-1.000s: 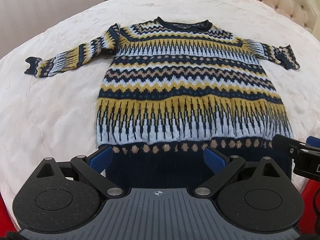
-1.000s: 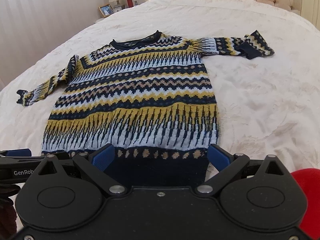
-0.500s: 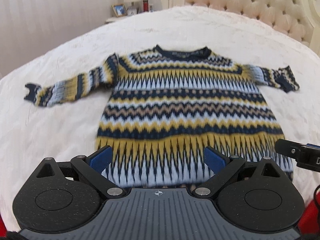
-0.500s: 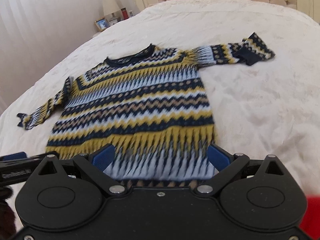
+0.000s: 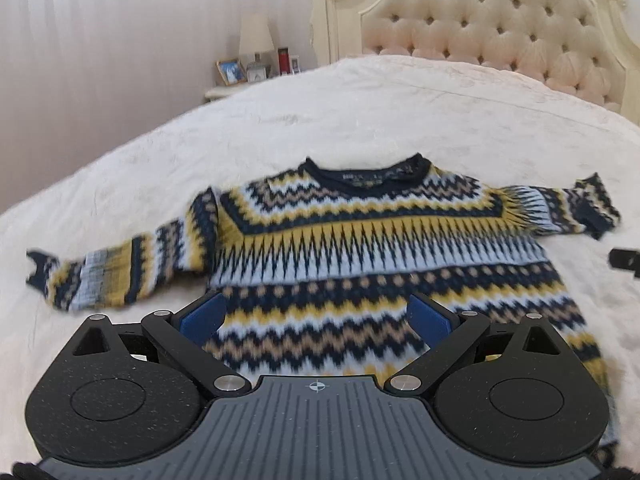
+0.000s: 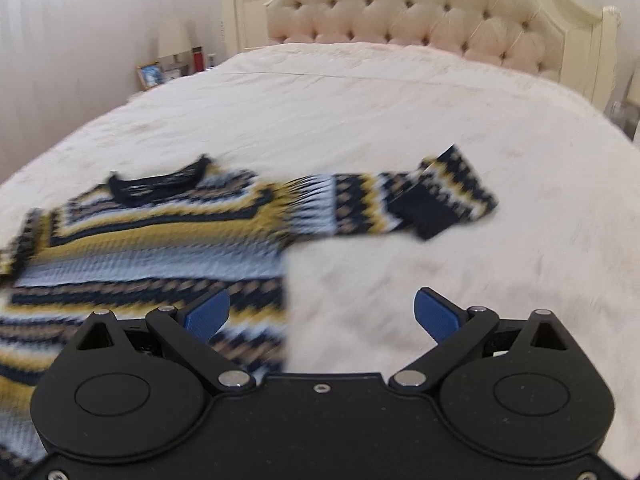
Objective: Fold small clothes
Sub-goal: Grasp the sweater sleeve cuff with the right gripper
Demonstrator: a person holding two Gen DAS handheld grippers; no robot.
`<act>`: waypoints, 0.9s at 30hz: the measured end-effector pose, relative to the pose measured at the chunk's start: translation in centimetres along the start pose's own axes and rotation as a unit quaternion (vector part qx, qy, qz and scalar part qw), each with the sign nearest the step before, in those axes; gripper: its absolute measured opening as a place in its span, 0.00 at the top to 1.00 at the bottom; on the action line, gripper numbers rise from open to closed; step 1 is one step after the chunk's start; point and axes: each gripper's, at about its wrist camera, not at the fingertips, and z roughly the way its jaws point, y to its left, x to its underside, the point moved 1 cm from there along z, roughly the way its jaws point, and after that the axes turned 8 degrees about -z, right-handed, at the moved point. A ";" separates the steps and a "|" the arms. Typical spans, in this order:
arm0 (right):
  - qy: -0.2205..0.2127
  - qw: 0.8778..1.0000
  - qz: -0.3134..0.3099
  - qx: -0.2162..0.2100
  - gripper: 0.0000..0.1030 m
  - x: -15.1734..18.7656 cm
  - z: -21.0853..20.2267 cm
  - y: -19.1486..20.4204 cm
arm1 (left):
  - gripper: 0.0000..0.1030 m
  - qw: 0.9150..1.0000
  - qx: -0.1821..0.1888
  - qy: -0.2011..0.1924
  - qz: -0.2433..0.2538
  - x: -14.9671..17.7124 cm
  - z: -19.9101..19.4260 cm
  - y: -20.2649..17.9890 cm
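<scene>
Both tools gape above the sweater (image 5: 380, 264); bare bedspread (image 6: 480, 264) right.

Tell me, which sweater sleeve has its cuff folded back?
The right sleeve: its dark cuff is doubled back over it. The left sleeve lies stretched out.

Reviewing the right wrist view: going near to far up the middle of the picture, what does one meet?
right gripper → bare bedspread → sweater's sleeve → more bedspread → tufted headboard
</scene>
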 end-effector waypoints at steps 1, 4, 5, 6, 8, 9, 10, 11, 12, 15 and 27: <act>-0.001 1.000 -0.005 0.001 0.09 -0.3 0.8 -0.6 | 0.04 1.000 -0.003 -0.002 0.004 -0.1 0.6 -0.1; 0.000 1.000 -0.014 0.008 0.23 -1.3 3.1 -2.1 | 0.04 1.000 -0.015 0.003 0.010 -0.1 2.7 -0.3; -0.001 1.000 -0.016 0.018 0.23 -1.6 3.8 -2.5 | 0.04 1.000 -0.019 0.007 0.009 0.0 3.3 -0.3; -0.001 0.999 -0.019 0.030 0.23 -1.9 4.5 -3.0 | 0.04 1.000 -0.023 0.014 0.008 0.2 4.0 -0.2; 0.001 0.999 -0.025 0.042 0.25 -2.5 6.0 -3.8 | 0.04 0.999 -0.027 0.030 0.006 0.6 5.6 -0.1; 0.003 0.999 -0.024 0.041 0.28 -2.9 6.9 -4.4 | 0.04 0.999 -0.029 0.036 0.005 0.8 6.3 0.0; 0.003 0.999 -0.022 0.041 0.30 -3.3 7.5 -4.8 | 0.04 0.999 -0.033 0.040 0.006 1.1 7.0 0.1; 0.003 0.999 -0.020 0.043 0.30 -3.8 8.2 -5.3 | 0.04 0.998 -0.037 0.044 0.007 1.4 7.7 0.2; 0.003 0.999 -0.016 0.050 0.30 -4.4 8.9 -5.8 | 0.04 0.998 -0.042 0.046 0.009 1.8 8.3 0.3; -0.002 0.997 0.016 0.072 0.30 -6.2 10.9 -8.1 | 0.04 0.997 -0.050 0.058 0.008 3.1 9.9 0.6; 0.020 0.991 0.073 0.108 0.19 -11.1 17.7 -14.9 | 0.00 0.999 -0.024 -0.003 -0.037 6.1 10.2 1.3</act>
